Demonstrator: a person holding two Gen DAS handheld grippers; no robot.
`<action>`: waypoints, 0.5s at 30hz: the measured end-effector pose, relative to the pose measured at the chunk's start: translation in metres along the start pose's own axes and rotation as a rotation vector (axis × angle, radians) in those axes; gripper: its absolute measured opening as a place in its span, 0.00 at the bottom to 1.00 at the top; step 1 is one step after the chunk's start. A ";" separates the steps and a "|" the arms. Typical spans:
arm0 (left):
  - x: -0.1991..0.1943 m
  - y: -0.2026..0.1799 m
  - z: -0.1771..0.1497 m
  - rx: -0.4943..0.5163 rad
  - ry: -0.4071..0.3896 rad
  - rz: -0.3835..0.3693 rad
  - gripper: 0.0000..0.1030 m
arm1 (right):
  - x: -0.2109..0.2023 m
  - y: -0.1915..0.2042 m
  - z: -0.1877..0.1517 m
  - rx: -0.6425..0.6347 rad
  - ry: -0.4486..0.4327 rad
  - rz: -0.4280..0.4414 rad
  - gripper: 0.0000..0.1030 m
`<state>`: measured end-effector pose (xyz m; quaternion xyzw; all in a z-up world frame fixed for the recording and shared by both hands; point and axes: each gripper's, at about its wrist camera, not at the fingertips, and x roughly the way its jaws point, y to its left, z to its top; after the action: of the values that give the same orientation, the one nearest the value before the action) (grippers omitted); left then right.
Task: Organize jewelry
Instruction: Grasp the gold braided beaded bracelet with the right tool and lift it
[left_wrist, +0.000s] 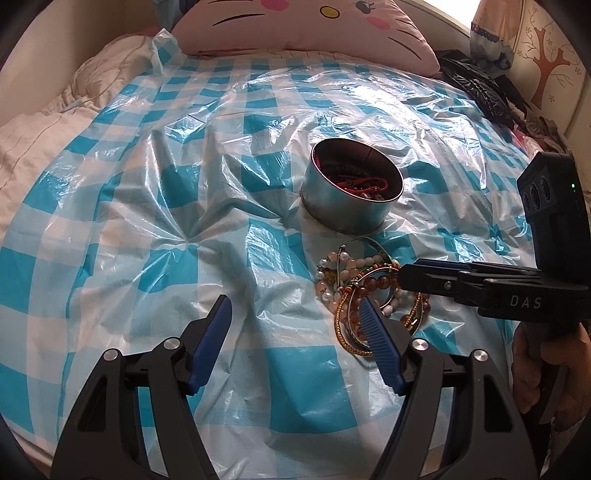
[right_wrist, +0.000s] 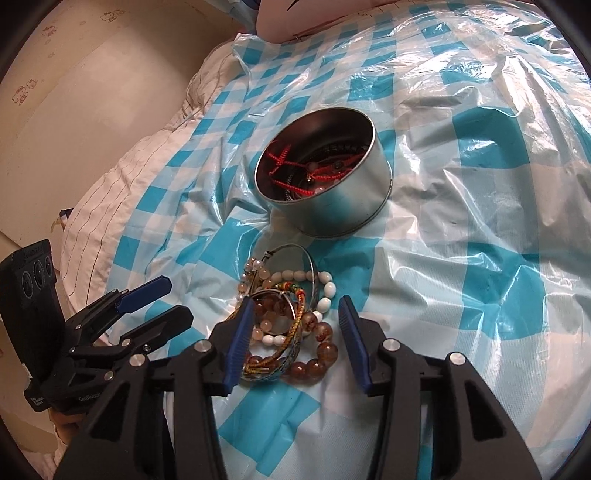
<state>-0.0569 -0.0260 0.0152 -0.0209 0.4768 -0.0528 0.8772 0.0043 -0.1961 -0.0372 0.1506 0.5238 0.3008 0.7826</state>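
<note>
Resting on a crinkled blue-and-white checked plastic sheet (left_wrist: 155, 206) spread over a bed, a tangled pile of beaded and braided bracelets (right_wrist: 288, 325) was seen just in front of a round silver metal tin (right_wrist: 332, 206). Red cord pieces and dark beads were already held inside the tin. The right gripper (right_wrist: 295, 325) was poised over the pile with its 2 blue-padded jaws moderately apart; beads lay between them, but whether the left pad touched them could not be told, and nothing was lifted. The left gripper (left_wrist: 299, 314) was held wide apart and empty, its right pad just in front of the pile's near edge. A pink cat-face pillow (left_wrist: 303, 29) was seen at the head of the bed, well apart from the tin.
</note>
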 end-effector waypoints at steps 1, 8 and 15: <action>0.000 0.000 0.000 0.001 0.000 0.001 0.66 | 0.001 0.001 0.000 -0.008 0.003 -0.003 0.37; -0.001 -0.001 0.000 -0.001 -0.001 -0.001 0.66 | -0.014 0.016 -0.004 -0.096 -0.071 -0.027 0.04; -0.001 -0.006 -0.001 0.024 0.006 -0.013 0.66 | -0.068 0.016 -0.011 -0.068 -0.265 0.046 0.04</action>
<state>-0.0583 -0.0314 0.0161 -0.0135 0.4788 -0.0643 0.8755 -0.0294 -0.2278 0.0169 0.1744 0.4016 0.3137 0.8425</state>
